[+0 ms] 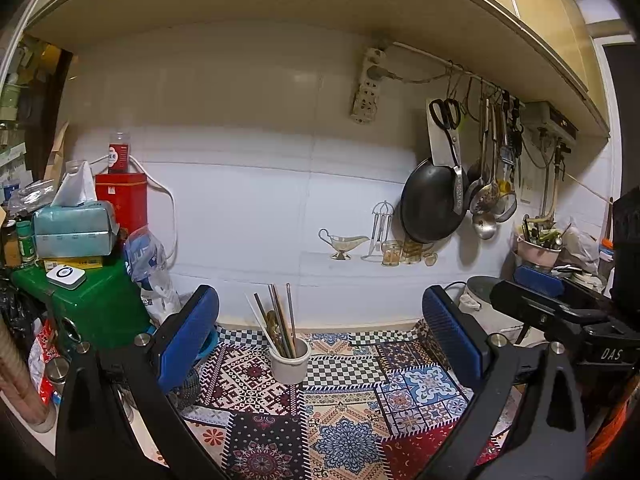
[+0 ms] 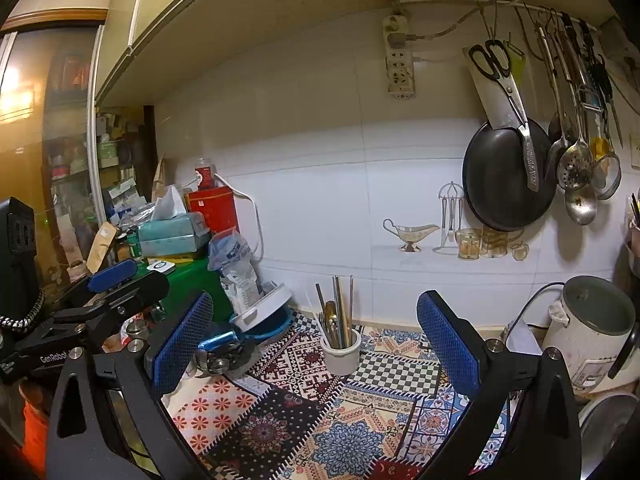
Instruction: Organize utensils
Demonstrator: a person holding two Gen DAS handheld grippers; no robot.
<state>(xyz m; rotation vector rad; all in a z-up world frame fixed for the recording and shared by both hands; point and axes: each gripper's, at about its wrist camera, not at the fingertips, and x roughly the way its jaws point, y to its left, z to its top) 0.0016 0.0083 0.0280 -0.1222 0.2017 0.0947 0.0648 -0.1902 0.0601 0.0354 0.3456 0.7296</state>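
A white ceramic cup [image 1: 290,362] stands on the patterned cloth [image 1: 340,420] near the back wall. It holds several chopsticks and utensils [image 1: 280,324] upright. My left gripper [image 1: 320,344] is open and empty, with the cup between and beyond its blue pads. In the right wrist view the same cup [image 2: 341,353] with its utensils [image 2: 338,312] stands ahead. My right gripper [image 2: 316,348] is open and empty, a little in front of the cup. Each gripper shows at the edge of the other's view.
A green box [image 1: 100,300] with tissue packs [image 1: 74,226] and a red tin stands at the left. A black pan [image 1: 434,204], scissors and ladles hang on the wall at the right. A rice cooker [image 2: 592,332] stands at the right. A tilted white-and-blue lid [image 2: 264,312] lies left of the cup.
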